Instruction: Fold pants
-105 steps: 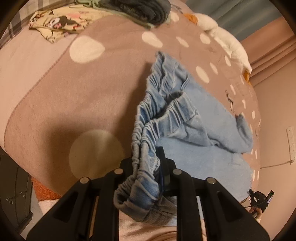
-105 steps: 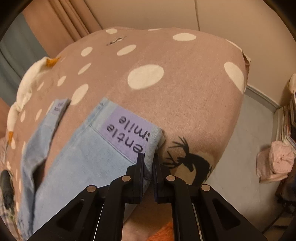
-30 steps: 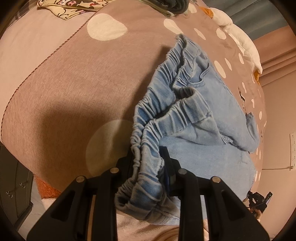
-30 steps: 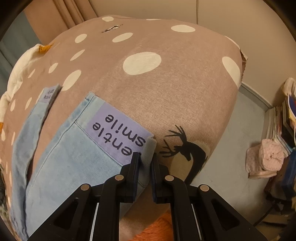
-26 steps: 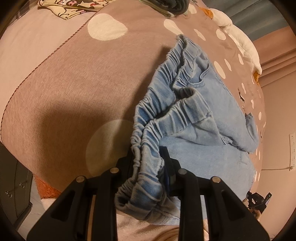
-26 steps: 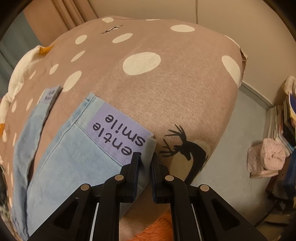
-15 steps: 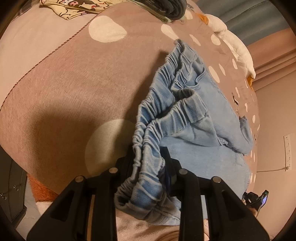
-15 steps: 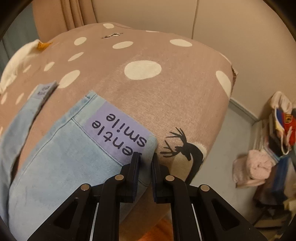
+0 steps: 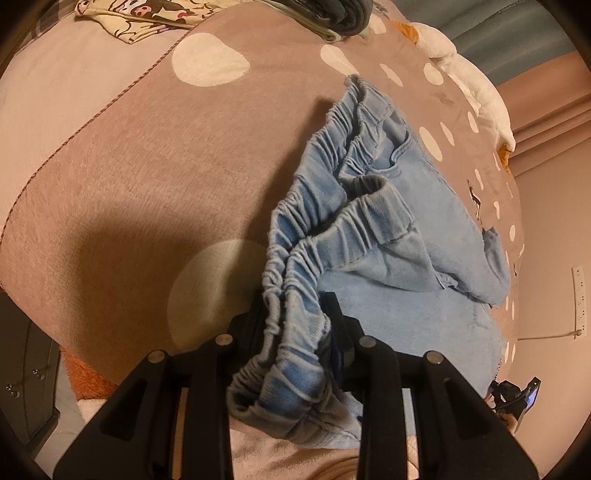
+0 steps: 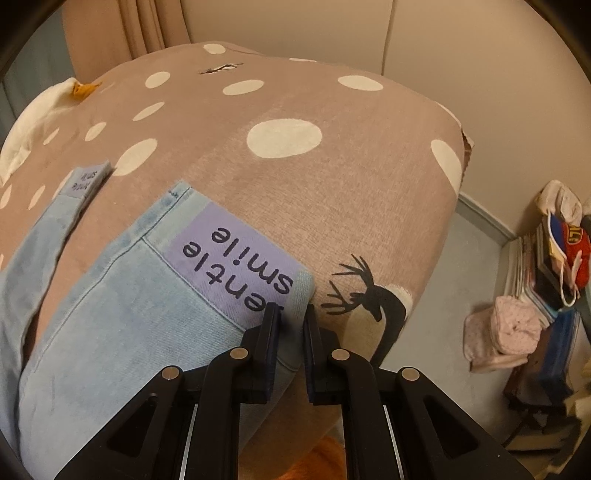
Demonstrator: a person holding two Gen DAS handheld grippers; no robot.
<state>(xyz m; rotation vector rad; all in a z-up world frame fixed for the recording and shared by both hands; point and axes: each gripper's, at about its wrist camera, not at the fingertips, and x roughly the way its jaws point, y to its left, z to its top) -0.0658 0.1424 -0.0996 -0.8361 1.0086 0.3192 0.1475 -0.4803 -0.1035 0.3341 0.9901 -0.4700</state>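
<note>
1. The pants [image 9: 406,221], pale blue denim with a gathered elastic waistband [image 9: 314,236], are spread on a brown blanket [image 9: 147,177] patterned with cream dots, which covers a bed

2. The left gripper [image 9: 295,317] is seen clamped on the bunched waistband, with a thick roll of gathered fabric pressed between its two fingers and spilling toward the camera

3. In the left wrist view the waistband is lifted and gapes open, while the rest of the garment lies flat on the blanket beyond it

4. The right gripper [image 10: 292,321] is closed on the edge of a leg hem [image 10: 295,291], whose corner is pinched between the narrow-set fingers

5. A lilac patch [image 10: 236,258] printed with dark letters, read upside down as "smile" and part of another word, is sewn at that hem, just beyond the fingertips

6. A second leg [image 10: 44,229] with a smaller lilac patch [image 10: 85,181] is laid to the left, apart from the first, with blanket showing between them

7. A black deer silhouette [image 10: 365,291] is printed on the blanket just to the right of the gripped hem

8. Other clothes [image 9: 147,14] are piled at the far edge of the bed in the left wrist view

9. A pink bundle [image 10: 509,332] and stacked books [image 10: 535,269] are seen on the floor at the right
</note>
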